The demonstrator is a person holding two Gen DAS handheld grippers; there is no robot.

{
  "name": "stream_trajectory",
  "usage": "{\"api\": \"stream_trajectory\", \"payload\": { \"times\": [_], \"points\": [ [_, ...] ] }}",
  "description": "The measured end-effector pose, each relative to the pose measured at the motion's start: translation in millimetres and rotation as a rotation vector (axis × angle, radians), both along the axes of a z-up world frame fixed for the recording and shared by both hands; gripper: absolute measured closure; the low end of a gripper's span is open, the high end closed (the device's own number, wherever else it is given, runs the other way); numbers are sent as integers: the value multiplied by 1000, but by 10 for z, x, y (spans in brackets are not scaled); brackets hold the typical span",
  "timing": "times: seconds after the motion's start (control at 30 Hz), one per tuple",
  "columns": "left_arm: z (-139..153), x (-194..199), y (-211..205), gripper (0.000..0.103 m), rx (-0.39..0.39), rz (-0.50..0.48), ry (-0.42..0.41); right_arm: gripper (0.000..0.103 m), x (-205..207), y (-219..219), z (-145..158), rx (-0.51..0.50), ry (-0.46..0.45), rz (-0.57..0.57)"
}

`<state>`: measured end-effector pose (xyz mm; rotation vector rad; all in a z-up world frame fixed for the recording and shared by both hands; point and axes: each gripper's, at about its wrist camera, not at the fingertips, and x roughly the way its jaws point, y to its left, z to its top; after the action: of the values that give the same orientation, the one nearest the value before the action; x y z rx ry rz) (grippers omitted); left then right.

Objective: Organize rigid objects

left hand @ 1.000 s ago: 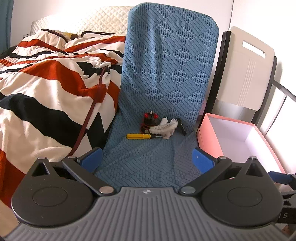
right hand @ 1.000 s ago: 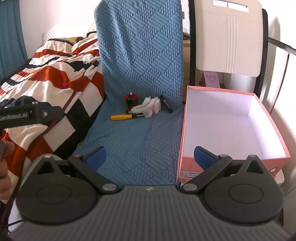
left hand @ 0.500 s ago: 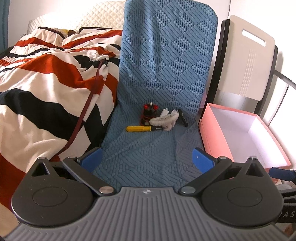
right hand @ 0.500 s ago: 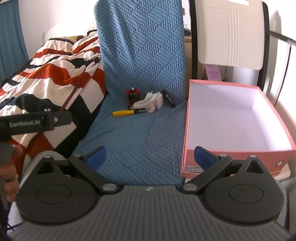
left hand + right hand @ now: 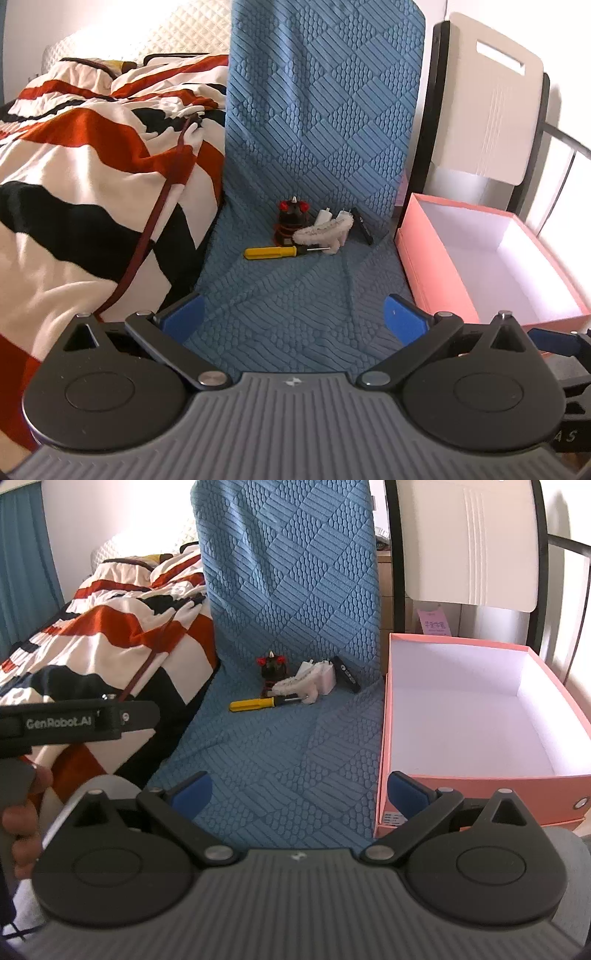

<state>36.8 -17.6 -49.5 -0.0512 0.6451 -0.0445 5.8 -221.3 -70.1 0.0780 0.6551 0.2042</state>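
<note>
Both the left gripper [image 5: 293, 308] and right gripper [image 5: 301, 786] hang released, empty. The yellow screwdriver [image 5: 275, 252] and clutter lie at twelve o'clock; the pink box [image 5: 480, 709] at two. Soft blue cloth [image 5: 280, 746] may let pieces slip.

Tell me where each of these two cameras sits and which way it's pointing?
Left wrist: sits on the left claw, looking forward along its open blue fingers over the blue mat toward the yellow screwdriver; only the claw shows.
Right wrist: sits on the right claw, open, facing the same way, closer to the pink box; the other claw's body and a hand show at left.
Shared: the screwdriver, the small cluster of objects, the mat, the striped bedding and the box.
</note>
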Motion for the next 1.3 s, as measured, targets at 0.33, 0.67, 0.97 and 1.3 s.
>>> {"api": "stream_trajectory", "payload": {
  "times": [0.33, 0.67, 0.97, 1.3],
  "points": [
    [-291, 407, 24, 0, 22, -13, -36, 0, 207, 22, -230, -15, -35, -6],
    [-684, 931, 140, 0, -1, -4, -41, 0, 539, 168, -358, -29, -75, 17],
    [-866, 1463, 299, 0, -67, 22, -35, 4, 926, 170, -455, -27, -119, -17],
    [-1053, 2021, 361, 0, -75, -35, -15, 22, 1486, 191, -504, -31, -147, -13]
  ]
}}
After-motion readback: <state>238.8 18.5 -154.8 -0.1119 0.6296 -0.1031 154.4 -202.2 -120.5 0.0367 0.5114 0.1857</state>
